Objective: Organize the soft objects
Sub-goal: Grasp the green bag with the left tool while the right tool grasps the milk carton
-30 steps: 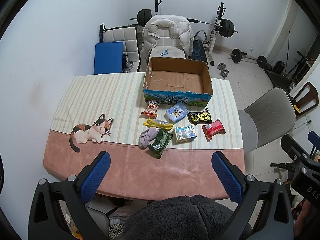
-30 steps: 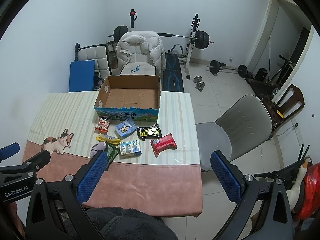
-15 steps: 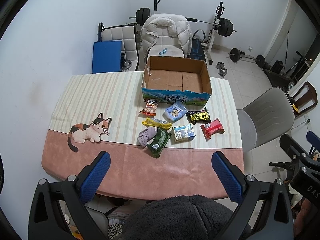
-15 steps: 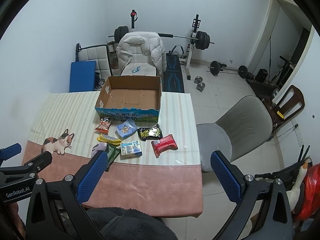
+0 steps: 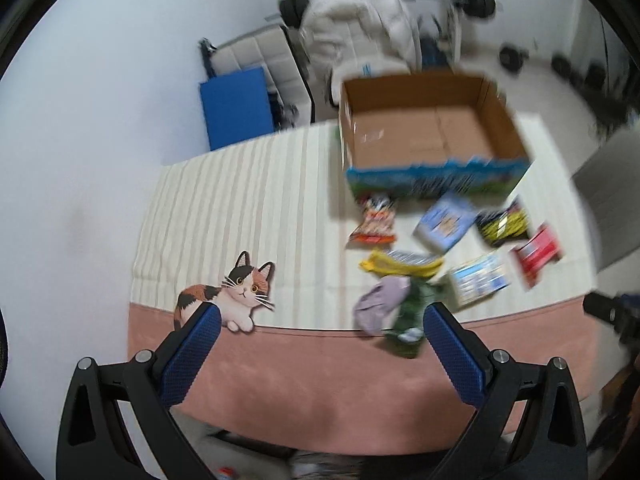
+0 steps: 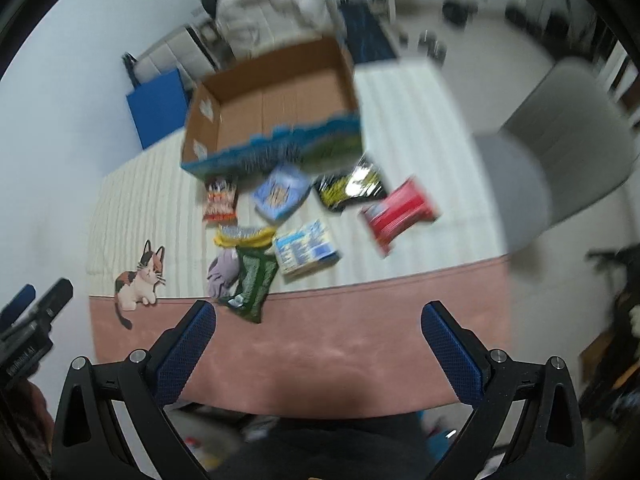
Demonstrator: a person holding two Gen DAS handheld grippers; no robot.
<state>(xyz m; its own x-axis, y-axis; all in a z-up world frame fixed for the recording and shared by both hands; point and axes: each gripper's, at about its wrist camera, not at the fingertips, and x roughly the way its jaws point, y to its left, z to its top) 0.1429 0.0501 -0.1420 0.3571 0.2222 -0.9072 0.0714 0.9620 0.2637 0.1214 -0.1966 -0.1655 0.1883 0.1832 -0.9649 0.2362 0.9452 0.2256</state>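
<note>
Pink-and-cream striped tablecloth [image 5: 248, 196] covers the table, bearing a cluster of soft packets: a green foil pouch [image 6: 253, 280] overlapping a lilac cloth bundle [image 6: 222, 271] nearest the edge, a red packet [image 6: 400, 210] rightmost. Just behind them stands an open cardboard box [image 5: 424, 136], nothing inside. Both the left gripper [image 5: 320, 354] and right gripper [image 6: 318, 352] hover with jaws spread wide, holding nothing.

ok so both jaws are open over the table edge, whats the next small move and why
Probably ease the left gripper forward and down onto the green packet, jaws kept open. It is the nearest item, lying at the pink border just ahead of that gripper. The cardboard box behind the pile looks empty, nothing is held yet, and the right gripper hangs just as far back.
</note>
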